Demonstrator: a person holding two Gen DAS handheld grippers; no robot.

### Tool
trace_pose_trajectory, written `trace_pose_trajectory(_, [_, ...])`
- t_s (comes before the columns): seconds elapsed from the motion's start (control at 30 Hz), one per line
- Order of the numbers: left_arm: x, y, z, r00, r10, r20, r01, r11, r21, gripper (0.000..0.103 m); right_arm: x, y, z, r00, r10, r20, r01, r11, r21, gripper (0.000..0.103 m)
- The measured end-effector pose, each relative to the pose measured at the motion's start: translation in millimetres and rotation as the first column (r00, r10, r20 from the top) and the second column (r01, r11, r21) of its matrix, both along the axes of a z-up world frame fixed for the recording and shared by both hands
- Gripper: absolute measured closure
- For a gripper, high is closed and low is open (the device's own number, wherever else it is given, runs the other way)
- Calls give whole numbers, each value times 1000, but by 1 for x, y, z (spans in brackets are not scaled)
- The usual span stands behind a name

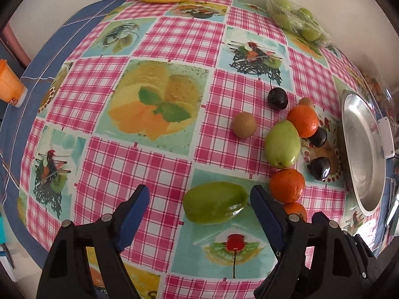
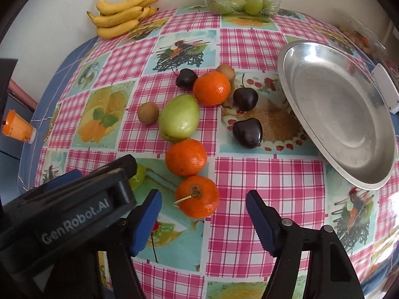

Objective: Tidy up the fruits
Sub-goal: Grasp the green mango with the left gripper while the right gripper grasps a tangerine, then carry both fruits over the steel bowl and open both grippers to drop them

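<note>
My left gripper (image 1: 199, 196) is open, its blue fingers on either side of a green fruit (image 1: 215, 203) lying on the checked tablecloth. My right gripper (image 2: 203, 205) is open around the nearest orange (image 2: 197, 196), not touching it. Beyond lie a second orange (image 2: 186, 157), a second green fruit (image 2: 179, 117), a third orange (image 2: 212, 88), two kiwis (image 2: 148, 112) (image 2: 225, 71) and three dark plums (image 2: 247, 129) (image 2: 245, 99) (image 2: 186, 79). A bare steel dish (image 2: 331, 124) stands at the right. The left gripper's body (image 2: 69, 201) shows at the lower left of the right wrist view.
A bunch of bananas (image 2: 122, 15) lies at the table's far edge by the wall. A wrapped tray of green fruit (image 2: 238, 0) sits at the far right beside it. An orange cup (image 2: 18, 127) stands off the left edge. A clear pack of nuts (image 2: 359, 38) lies behind the dish.
</note>
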State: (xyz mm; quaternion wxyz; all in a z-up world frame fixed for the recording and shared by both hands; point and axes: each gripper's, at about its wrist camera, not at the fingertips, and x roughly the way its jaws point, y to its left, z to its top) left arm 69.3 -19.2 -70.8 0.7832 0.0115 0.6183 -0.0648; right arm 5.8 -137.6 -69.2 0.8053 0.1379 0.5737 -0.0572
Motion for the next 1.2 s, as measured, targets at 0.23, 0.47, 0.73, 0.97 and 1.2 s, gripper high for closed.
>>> trace_pose_trajectory(0.23, [2, -6, -10, 999, -6, -44, 4, 999, -32, 30, 8, 3, -11, 999, 9, -31, -9, 1000, -2, 54])
trace_pose_trajectory(0.47, [0, -8, -13, 998, -17, -59, 12, 996, -90, 47, 7, 5, -10, 999, 29, -28, -29, 1000, 4, 62])
trace_pose_trajectory(0.73, [-1, 3, 7, 1000, 10, -12, -11, 993, -117, 47, 0, 2, 4, 1000, 15, 12, -16, 999, 28, 62])
trace_pose_trajectory(0.97, [1, 7, 33, 998, 25, 57, -17, 989, -146, 47, -7, -4, 29, 996, -38, 81, 35, 999, 35, 62])
trace_pose_trajectory(1.2, [10, -3, 50, 996, 22, 92, -7, 987, -162, 47, -3, -24, 40, 991, -98, 93, 98, 995, -2, 63])
